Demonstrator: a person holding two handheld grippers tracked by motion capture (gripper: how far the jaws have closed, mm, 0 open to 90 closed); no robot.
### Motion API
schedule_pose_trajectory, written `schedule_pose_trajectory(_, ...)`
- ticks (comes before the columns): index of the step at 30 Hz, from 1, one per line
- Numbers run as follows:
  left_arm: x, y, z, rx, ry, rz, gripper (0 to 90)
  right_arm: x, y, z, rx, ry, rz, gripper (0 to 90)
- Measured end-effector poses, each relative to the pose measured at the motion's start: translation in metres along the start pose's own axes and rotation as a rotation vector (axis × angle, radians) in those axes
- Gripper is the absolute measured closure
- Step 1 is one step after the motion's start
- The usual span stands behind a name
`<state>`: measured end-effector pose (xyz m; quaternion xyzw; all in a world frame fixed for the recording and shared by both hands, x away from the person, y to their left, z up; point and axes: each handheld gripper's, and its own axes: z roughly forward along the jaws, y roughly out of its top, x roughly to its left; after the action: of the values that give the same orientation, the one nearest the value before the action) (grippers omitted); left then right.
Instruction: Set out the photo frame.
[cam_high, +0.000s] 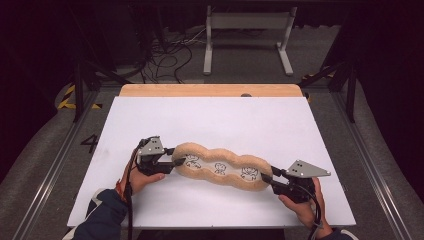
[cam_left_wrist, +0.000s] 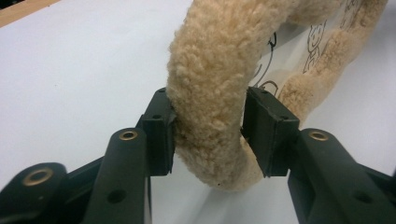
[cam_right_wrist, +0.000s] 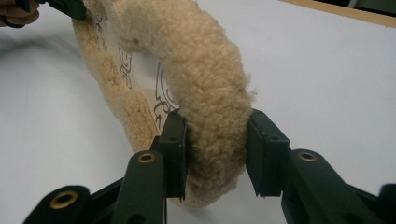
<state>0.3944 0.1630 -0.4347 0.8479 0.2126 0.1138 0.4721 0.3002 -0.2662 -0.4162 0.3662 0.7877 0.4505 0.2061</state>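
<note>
1. A long fleece-rimmed cushion with cartoon prints lies on the white desk, towards the near edge.
2. Its long axis runs from the person's left, slightly farther off, to the right, slightly nearer.
3. Left gripper: fingers press the fleece rim at the left end, one inside the rim, one outside.
4. Right gripper: fingers pinch the rim at the right end likewise.
5. Each hand holds its own end, with the cushion spanning between them; a lift likely needs both ends raised together to keep it level.
</note>
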Motion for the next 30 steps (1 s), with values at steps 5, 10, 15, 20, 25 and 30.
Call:
schedule_pose_trajectory(5,-0.002,-0.001,-0.002,0.005,0.010,0.013,60.3,-0.002,0.000,0.002,-0.006,-0.003,-0.001,63.3)
schedule_pose_trajectory(10,-0.007,-0.003,-0.006,0.011,0.010,0.016,61.4,-0.006,0.001,0.005,-0.014,-0.004,0.002,63.5)
schedule_pose_trajectory(15,-0.011,-0.006,-0.010,0.013,0.016,0.025,61.4,-0.010,0.003,0.008,-0.017,-0.004,-0.005,63.5)
schedule_pose_trajectory(20,-0.017,-0.008,-0.013,0.012,0.020,0.023,61.3,-0.014,0.005,0.012,-0.016,0.001,-0.016,63.7)
schedule_pose_trajectory(25,-0.022,-0.010,-0.015,0.010,0.029,0.019,61.1,-0.017,0.007,0.016,-0.015,-0.003,-0.024,64.0)
schedule_pose_trajectory(30,-0.026,-0.012,-0.017,0.014,0.037,0.026,61.0,-0.018,0.008,0.019,-0.012,-0.005,-0.031,64.0)
